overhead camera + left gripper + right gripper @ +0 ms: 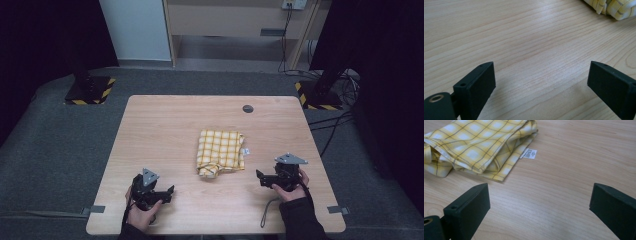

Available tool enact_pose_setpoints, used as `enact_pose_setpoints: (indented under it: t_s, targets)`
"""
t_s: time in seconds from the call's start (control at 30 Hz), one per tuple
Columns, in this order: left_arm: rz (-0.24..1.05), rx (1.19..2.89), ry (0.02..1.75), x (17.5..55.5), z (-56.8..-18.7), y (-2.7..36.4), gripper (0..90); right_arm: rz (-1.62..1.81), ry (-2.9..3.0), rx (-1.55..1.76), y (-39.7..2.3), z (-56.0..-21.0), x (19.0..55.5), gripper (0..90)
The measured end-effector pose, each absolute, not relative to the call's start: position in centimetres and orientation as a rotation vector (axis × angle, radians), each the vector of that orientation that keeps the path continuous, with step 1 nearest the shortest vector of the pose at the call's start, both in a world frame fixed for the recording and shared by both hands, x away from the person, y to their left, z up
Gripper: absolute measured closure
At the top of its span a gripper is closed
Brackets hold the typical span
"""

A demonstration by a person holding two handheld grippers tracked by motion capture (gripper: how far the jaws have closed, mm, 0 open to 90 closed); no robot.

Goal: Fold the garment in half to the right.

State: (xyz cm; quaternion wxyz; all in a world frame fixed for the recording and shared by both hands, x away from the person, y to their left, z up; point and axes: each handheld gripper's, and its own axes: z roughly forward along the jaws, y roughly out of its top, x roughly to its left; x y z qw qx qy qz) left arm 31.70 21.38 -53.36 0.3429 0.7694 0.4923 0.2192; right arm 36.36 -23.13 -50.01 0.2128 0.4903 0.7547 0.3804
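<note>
At the near left of the wooden worktop (165, 130) the left claw (169, 192) rests in the person's left hand (141, 212), pointing rightward across the wood; in the left gripper view its two black jaws stand wide apart with nothing between them but bare grain, and a corner of the cloth shows at the top right of that view; towards the middle of the worktop, a little right of centre, lies the folded yellow checked cloth (220, 152), flat at its far end and bunched at its near end, well apart from both claws; a small white care label (529, 153) sticks out from its right edge and lies on the wood; beyond the cloth a dark round grommet (248, 108) sits near the far edge; at the near right the right claw (260, 178), in the person's right hand (291, 187), points left towards the cloth, its jaws likewise spread wide and empty, with the cloth's near corner just beyond them in the right gripper view.
</note>
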Motion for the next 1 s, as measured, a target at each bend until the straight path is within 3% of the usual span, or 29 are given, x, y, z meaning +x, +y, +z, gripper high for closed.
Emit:
enact_pose_setpoints:
  t_s: [1.0]
  targets:
    - [0.547, 2.036, 1.237, 31.2, -53.2, 21.4, 7.2, 1.014, 2.191, 1.354, -24.0, -53.1, 35.2, 3.6]
